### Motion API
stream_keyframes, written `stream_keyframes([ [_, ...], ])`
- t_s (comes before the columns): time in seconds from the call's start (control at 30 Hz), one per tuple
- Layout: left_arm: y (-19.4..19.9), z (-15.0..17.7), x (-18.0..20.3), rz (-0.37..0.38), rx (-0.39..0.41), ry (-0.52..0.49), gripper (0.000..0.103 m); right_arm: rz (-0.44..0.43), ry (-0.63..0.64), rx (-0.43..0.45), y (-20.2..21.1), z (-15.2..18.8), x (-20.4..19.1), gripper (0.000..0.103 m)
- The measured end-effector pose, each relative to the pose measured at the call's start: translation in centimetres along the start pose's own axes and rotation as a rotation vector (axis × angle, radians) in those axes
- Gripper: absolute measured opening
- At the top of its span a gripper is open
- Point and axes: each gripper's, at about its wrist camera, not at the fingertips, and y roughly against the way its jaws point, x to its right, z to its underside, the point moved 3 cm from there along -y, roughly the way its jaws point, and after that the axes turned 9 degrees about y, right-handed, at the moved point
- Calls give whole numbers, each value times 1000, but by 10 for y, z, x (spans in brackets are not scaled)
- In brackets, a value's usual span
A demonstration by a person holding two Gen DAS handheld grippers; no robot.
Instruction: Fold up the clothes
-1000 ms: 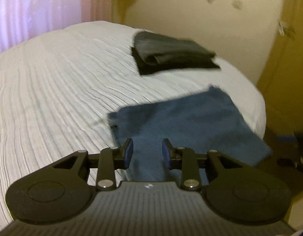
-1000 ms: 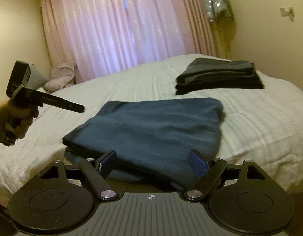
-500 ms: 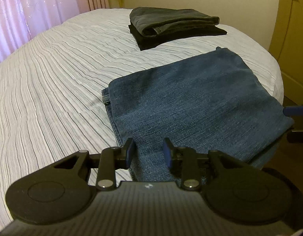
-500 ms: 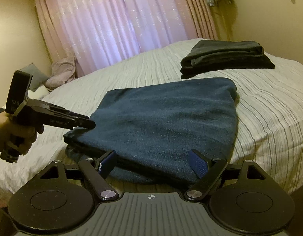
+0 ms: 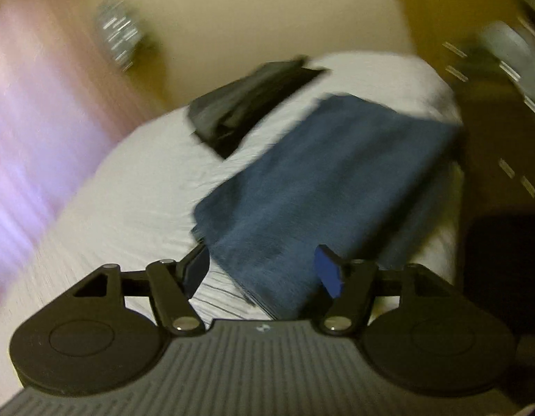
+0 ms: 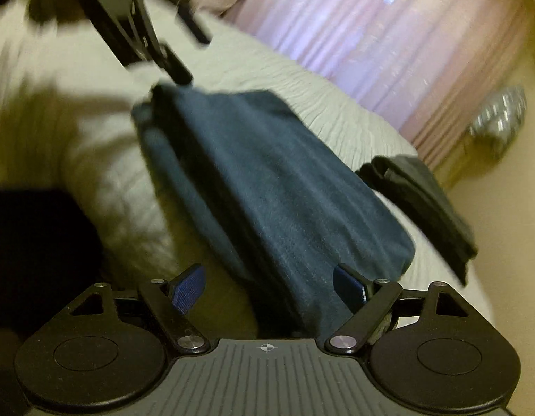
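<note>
The folded jeans (image 5: 323, 187) lie on the bed (image 5: 135, 187) near its edge. Left tongs (image 5: 264, 270) are opening, empty; right tongs (image 6: 269, 287) stand wide, empty. Denim looks heavy, limp: pinch both near corners through all layers.

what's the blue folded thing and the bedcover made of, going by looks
Blue folded garment: probably denim, matte, with a faintly flecked blue weave, though blur softens it. Bedcover: seemingly a pale woven cotton-type fabric, matte, with thin dark stripes and fine ripples.
</note>
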Motion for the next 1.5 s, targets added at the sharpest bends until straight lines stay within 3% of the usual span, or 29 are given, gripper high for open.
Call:
stream_keyframes([
  [0.13,-5,10,42,-7,-29,-207,65,32,161,-41,-23,1,-14,84],
  [0.2,-16,11,54,-27,-44,-259,65,44,222,-86,-40,5,-20,83],
  [0.27,-25,10,62,-55,-49,-306,72,68,218,-91,-46,6,-14,51],
  [0.47,-24,7,83,-120,-4,-445,73,38,110,-56,-37,5,17,41],
  [0.7,-17,-3,89,-83,35,-455,73,39,71,-42,-32,-4,29,40],
  [0.87,-39,5,96,-103,-3,-558,77,37,70,-37,-30,-10,32,40],
  [0.97,-62,15,103,-172,-32,-675,74,44,68,-35,-24,-5,27,40],
  [1.03,-74,16,102,-199,-39,-708,70,47,67,-32,-23,-3,25,40],
  [1.07,-78,15,100,-204,-51,-701,58,52,75,-31,-23,-2,24,40],
  [1.1,-82,14,98,-199,-70,-688,39,59,86,-31,-23,0,21,40],
  [1.3,-79,14,87,-166,-61,-619,29,141,223,-46,-20,14,-12,42],
  [1.37,-78,11,83,-150,-59,-582,28,158,253,-61,-21,20,-21,59],
  [1.5,-80,2,81,-146,-54,-569,28,219,309,-89,-29,31,-29,60],
])
